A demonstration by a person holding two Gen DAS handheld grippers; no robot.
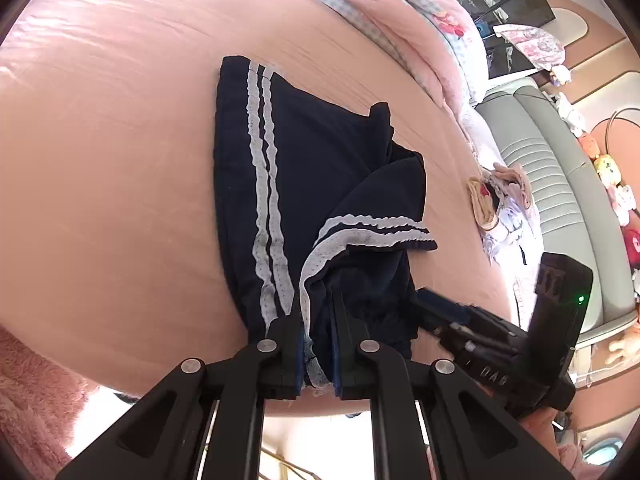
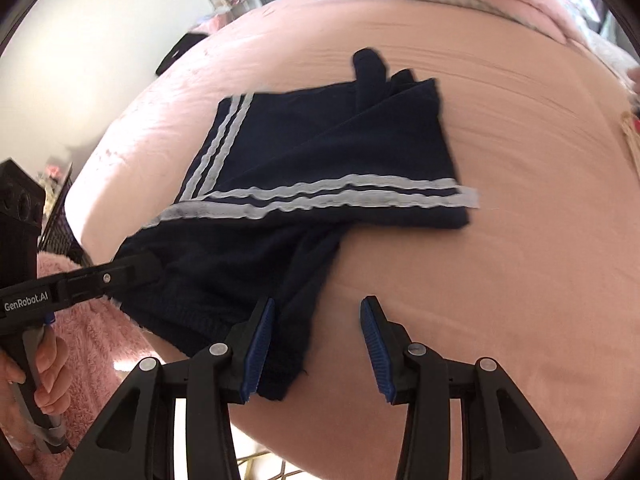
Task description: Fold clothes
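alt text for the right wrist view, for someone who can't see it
The right gripper hangs open over the near edge of navy shorts with white stripes, lying partly folded on a pink bedsheet. At left, the left gripper, held in a hand, pinches the shorts' edge.

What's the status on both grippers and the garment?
Left hand-held gripper shut on navy white-striped fabric shorts at the near edge. Right hand-held gripper open, empty, over the hem. Shorts partly folded on pink bedsheet. Nothing in the way.
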